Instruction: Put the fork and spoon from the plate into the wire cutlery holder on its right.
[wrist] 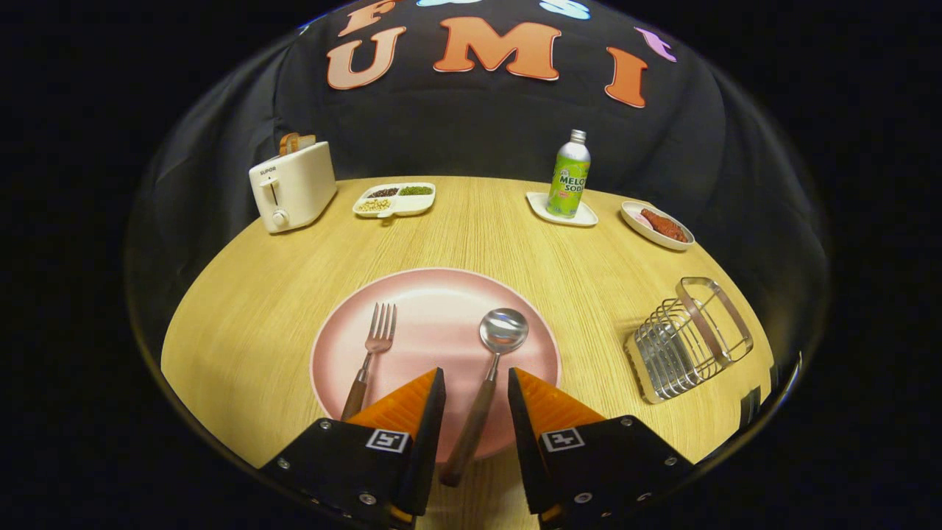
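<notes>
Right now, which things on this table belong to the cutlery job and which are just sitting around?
Job: fork, spoon lined up between the open gripper fingers, pink plate, wire cutlery holder.
Bystanders: toaster, divided snack tray, soda bottle, meat dish.

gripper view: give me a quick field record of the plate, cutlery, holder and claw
plate: pink, on the wooden table, just ahead of the claw
fork: on the plate's left half, tines away from the claw
spoon: on the plate's right half, handle running back between the fingers
wire cutlery holder: right of the plate, nothing in it
claw: open, fingers either side of the spoon handle, not pressing on it
</notes>
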The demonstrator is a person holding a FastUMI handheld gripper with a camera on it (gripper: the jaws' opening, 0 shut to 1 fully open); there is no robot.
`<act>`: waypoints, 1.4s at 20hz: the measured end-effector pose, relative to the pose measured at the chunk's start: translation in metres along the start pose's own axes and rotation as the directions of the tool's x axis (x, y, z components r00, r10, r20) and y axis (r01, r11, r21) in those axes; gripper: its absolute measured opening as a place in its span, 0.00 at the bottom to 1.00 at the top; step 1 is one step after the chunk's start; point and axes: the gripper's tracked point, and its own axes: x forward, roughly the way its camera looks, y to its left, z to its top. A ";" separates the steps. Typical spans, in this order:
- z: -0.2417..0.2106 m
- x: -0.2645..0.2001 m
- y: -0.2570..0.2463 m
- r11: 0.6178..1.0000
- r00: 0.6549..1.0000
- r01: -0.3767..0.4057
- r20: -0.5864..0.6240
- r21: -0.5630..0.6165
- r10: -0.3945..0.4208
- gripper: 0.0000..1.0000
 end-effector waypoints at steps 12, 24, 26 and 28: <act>-0.003 0.013 -0.006 1.000 0.999 0.018 -0.048 -0.005 -0.018 0.06; 0.035 -0.035 -0.026 0.995 0.995 -0.093 -0.034 0.036 0.094 0.05; 0.042 -0.047 -0.034 0.992 0.992 -0.116 -0.039 0.057 0.118 0.05; 0.048 -0.060 -0.048 0.991 0.991 -0.123 -0.041 0.059 0.125 0.05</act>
